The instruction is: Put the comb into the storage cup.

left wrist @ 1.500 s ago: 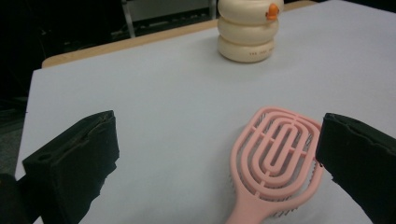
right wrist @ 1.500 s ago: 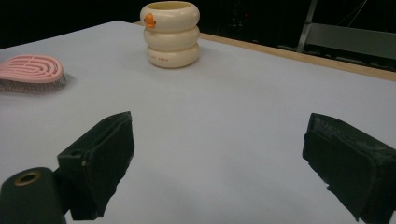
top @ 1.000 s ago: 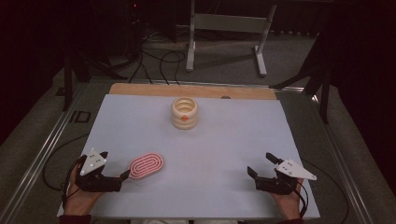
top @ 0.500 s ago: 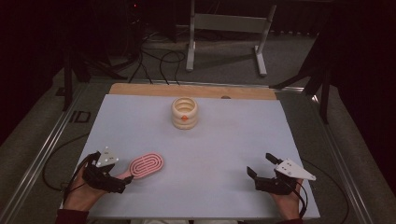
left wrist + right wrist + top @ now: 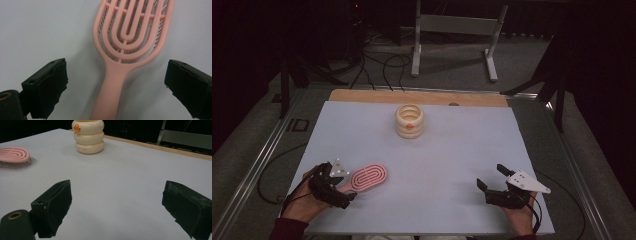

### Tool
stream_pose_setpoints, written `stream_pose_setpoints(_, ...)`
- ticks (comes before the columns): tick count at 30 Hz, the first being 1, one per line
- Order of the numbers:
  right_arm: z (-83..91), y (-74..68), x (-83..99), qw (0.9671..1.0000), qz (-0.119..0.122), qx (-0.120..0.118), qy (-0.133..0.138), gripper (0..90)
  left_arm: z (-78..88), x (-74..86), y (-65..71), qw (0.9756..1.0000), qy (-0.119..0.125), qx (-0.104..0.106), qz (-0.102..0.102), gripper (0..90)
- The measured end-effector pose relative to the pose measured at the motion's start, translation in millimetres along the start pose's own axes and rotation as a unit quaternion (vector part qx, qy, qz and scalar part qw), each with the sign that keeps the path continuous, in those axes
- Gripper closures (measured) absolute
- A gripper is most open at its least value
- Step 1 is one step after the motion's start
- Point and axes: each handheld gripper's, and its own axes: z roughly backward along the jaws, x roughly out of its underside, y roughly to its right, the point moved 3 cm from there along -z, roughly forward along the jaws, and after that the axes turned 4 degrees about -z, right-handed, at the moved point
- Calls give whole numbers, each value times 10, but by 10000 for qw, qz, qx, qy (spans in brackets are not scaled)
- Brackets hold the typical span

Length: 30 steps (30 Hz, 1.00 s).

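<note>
Pink brush (image 5: 125, 50) handle between wide left hand-held gripper (image 5: 117, 85) jaws, seemingly untouched; right hand-held gripper (image 5: 117, 205) wide.

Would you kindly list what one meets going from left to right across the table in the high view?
left claw → pink hairbrush → cream ringed container → right claw

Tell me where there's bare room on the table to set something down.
The table is bare between the pink brush and the right tool, and along the right side past the cream container. The near-left corner is crowded: the left tool straddles the brush handle.
</note>
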Motion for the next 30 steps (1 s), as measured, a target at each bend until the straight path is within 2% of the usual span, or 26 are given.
stream_pose_setpoints(1, 1, 1, 0, 10000, 4, 12, -10, 91, -10, -17, -5, 9999, -118, 40, -43, 84)
stream_pose_setpoints(4, 1, 3, 2, 10000, -3, 28, -27, 91, -18, -28, -9, 9997, -215, 68, -95, 99)
stream_pose_setpoints(5, 1, 6, 4, 10000, -8, 19, -32, 91, -31, -38, -7, 9993, -326, 73, -164, 105)
stream_pose_setpoints(8, 1, 7, 4, 10000, -6, 22, -37, 91, -40, -42, 1, 9991, -379, 82, -183, 109)
stream_pose_setpoints(10, -3, 6, 9, 10000, -2, 4, -54, 91, -71, -52, 25, 9978, -570, 100, -323, 125)
stream_pose_setpoints(11, -3, 6, 9, 10000, -2, 4, -54, 91, -71, -52, 25, 9978, -570, 100, -323, 136)
stream_pose_setpoints(15, -10, -1, 9, 10000, 3, 11, -58, 91, -114, -48, 49, 9953, -842, 274, -390, 182)
stream_pose_setpoints(17, -11, -3, 11, 10000, 0, 9, -65, 91, -130, -49, 43, 9946, -919, 290, -383, 199)
stream_pose_setpoints(18, -11, -3, 11, 10000, 0, 9, -65, 91, -130, -49, 43, 9946, -919, 290, -383, 285)
stream_pose_setpoints(19, -15, -5, 12, 10000, -9, 1, -68, 91, -131, -54, 27, 9949, -900, 307, -351, 285)
stream_pose_setpoints(21, -18, -4, 14, 10000, -4, -1, -79, 91, -128, -60, 13, 9945, -908, 413, -307, 374)
stream_pose_setpoints(27, -19, -4, 14, 10000, -4, 2, -78, 91, -131, -66, -4, 9925, -1056, 498, -354, 500)
stream_pose_setpoints(30, -17, -3, 14, 10000, -8, 1, -77, 91, -131, -60, -31, 9920, -1128, 491, -290, 561)
